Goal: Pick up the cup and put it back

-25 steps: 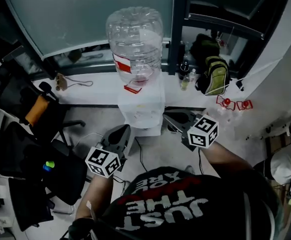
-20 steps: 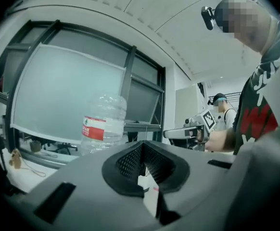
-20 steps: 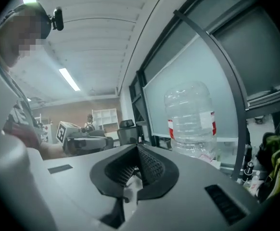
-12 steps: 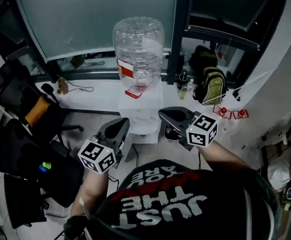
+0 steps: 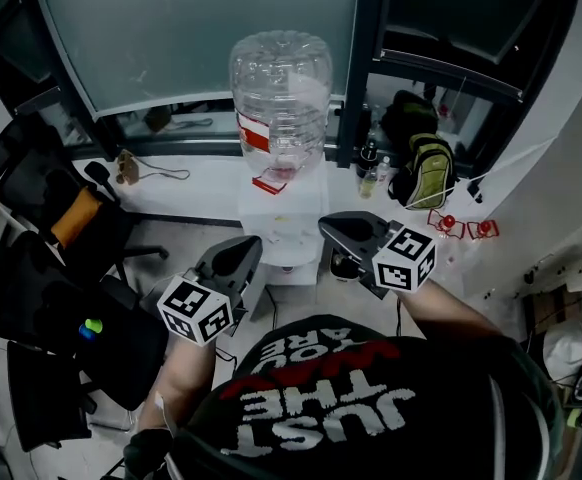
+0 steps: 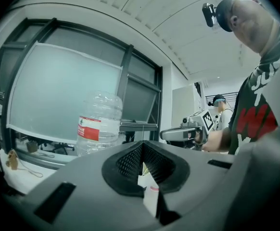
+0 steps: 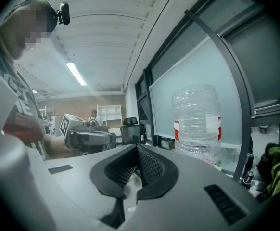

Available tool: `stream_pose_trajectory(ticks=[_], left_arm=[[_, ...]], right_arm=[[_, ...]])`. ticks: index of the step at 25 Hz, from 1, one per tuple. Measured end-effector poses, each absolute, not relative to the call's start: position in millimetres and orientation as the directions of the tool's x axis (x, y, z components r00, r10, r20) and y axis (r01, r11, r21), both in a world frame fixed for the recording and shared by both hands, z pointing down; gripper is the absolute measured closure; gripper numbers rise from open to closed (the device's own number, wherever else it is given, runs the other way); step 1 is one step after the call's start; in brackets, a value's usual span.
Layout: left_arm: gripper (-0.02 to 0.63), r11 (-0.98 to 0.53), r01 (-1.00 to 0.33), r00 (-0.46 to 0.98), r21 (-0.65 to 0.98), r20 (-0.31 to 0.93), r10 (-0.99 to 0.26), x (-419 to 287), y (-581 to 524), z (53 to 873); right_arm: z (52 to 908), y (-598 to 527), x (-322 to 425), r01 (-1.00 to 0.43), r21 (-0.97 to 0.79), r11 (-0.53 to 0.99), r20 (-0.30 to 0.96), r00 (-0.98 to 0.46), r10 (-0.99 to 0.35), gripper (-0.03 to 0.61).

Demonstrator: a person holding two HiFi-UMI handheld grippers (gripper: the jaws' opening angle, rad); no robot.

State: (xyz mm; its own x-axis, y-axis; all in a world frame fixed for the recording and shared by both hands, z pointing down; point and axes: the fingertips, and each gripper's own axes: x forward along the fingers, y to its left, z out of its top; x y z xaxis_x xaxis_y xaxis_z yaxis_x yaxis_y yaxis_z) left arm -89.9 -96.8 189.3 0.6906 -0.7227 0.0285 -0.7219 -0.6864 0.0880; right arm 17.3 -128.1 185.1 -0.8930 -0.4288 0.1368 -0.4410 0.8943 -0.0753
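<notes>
A white water dispenser (image 5: 281, 223) carries a large, clear, nearly empty bottle (image 5: 279, 98) with a red and white label. I cannot make out a cup in any view. My left gripper (image 5: 249, 248) is held level just left of the dispenser's front, its jaws shut with nothing gripped. On the other side my right gripper (image 5: 329, 230) is also shut and empty. In the left gripper view the closed pads (image 6: 130, 160) leave a slit showing something white with a red band, and the bottle (image 6: 99, 124) stands behind. The right gripper view shows its pads (image 7: 149, 165) meeting, with the bottle (image 7: 197, 119) to the right.
Black office chairs (image 5: 41, 183) crowd the left side. A white ledge (image 5: 191, 193) runs under the window behind the dispenser, with a green and black backpack (image 5: 426, 163) and small bottles (image 5: 371, 173) on it. Cables trail on the floor below the dispenser.
Both grippers have risen a little and come closer to the dispenser's front over the first half second. They have hardly moved since, and both stay shut.
</notes>
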Motion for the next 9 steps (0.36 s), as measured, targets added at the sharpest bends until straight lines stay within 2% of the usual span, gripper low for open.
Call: stream_pose_trajectory(ticks=[9], left_arm=[[0.606,-0.68,-0.727,0.685,0.094,0.027,-0.728,-97.2,-93.7,188.2]], right_arm=[[181.8,-125.2,12.5,-0.434,-0.061,0.899,0.143,-0.895,-0.422,0.546]])
